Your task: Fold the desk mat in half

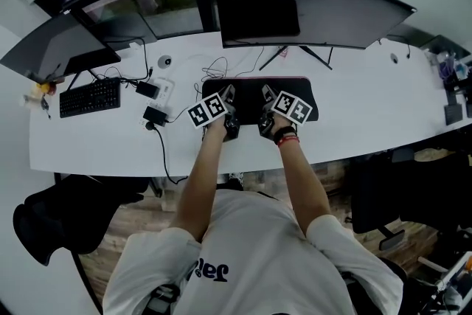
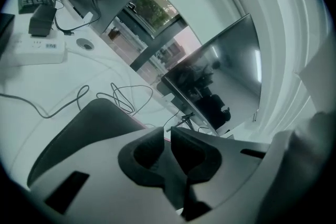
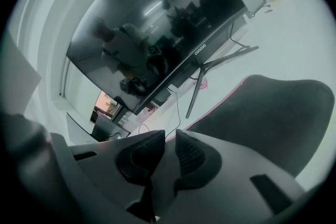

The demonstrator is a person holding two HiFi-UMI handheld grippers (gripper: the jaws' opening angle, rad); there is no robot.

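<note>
A black desk mat with a thin pink border lies on the white desk in front of the curved monitor. My left gripper and right gripper sit side by side over its middle, raised off the desk. In the left gripper view the jaws stand nearly together, and the mat with its pink edge runs into the narrow gap. The right gripper view shows the same: the jaws pinch the pink-edged rim of the mat, which curves away to the right.
A large curved monitor on a spider-leg stand is just behind the mat. Loose cables, a white power strip, a black adapter and a keyboard lie to the left. A second monitor stands far left.
</note>
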